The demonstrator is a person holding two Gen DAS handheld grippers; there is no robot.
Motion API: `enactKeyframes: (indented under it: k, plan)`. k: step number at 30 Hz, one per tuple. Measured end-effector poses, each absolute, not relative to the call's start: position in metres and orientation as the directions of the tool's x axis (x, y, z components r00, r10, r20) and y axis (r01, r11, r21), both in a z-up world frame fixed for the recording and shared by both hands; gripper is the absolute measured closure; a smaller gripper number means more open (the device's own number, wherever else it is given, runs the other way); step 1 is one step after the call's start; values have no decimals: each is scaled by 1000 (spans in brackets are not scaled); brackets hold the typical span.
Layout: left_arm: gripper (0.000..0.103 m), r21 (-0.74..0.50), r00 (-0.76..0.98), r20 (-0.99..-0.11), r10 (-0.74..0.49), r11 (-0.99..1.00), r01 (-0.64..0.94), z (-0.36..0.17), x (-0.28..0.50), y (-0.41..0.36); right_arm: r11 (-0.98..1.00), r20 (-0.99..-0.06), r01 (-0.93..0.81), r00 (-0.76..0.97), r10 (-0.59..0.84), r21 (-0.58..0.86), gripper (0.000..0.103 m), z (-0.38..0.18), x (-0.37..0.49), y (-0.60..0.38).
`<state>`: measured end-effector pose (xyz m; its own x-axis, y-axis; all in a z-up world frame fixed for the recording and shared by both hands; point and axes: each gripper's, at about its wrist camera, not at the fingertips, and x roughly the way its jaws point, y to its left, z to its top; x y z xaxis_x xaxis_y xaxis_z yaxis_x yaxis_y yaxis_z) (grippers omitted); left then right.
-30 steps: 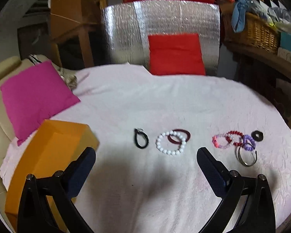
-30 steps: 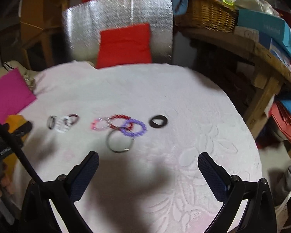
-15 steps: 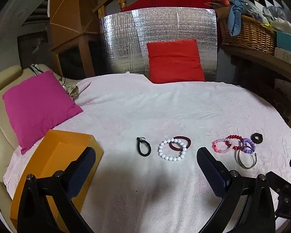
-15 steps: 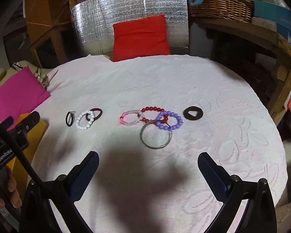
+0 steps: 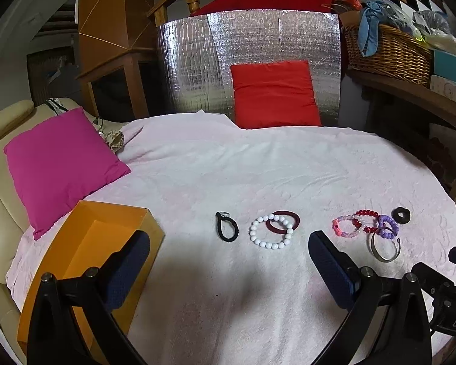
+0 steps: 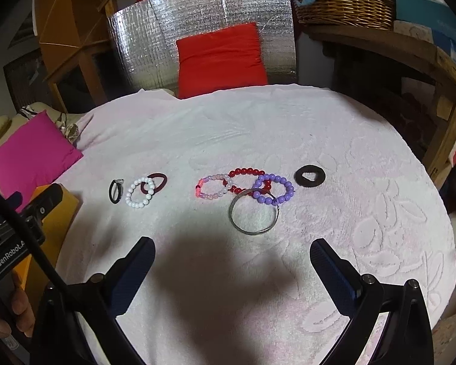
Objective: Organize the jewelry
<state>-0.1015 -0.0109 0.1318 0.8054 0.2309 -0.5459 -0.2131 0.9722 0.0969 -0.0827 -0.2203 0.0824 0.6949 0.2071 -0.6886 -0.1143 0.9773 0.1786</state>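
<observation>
Both grippers are hovering over the pink-white towel-covered surface point(image 6: 319, 127) with nothing in them. The left gripper point(image 5: 228, 255) has its jaws spread wide, and so does the right gripper point(image 6: 232, 261).

Jewelry count: I get eight pieces, laid out in a rough row running left to right across the surface, in two bunches with a gap between.

Left bunch, three pieces:
- one black hair tie point(image 6: 115, 191) with a small metal bit at its far end. It's a stretched oval, long axis running away from the camera.
- one white bead bracelet point(image 6: 139, 193), lying flat, roughly round
- one dark maroon band point(image 6: 158, 181), partly under the white one on its far right side

Right bunch, five pieces:
- one pink bead bracelet point(image 6: 212, 187)
- one red bead bracelet point(image 6: 247, 172), overlapping the pink one
- one purple bead bracelet point(image 6: 273, 189), overlapping the red
- one silver metal bangle point(image 6: 252, 213), nearest the right gripper, its far edge touching the red and purple beads. In the left wrist view it shows an open gap in the ring.
- one black scrunchie-like ring point(image 6: 310, 175), just beside the purple bracelet at the far right, not touching it

There's one open orange box point(image 5: 85, 255) at the left edge of the surface, right under the left gripper's left finger. Its long axis runs away from the camera.

One magenta pillow point(image 5: 60, 164) sits beyond the box, and one red cushion point(image 5: 273, 94) leans on a silver foil panel point(image 5: 249, 60) at the back.
</observation>
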Motion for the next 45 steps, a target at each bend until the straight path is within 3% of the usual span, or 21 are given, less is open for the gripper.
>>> enactKeyframes:
  k: [45]
  plan:
    - [0,133,787,-570,237,972,-196,125,-97,-12,967,-678,-64,701,220,248,2,71,-77,-244]
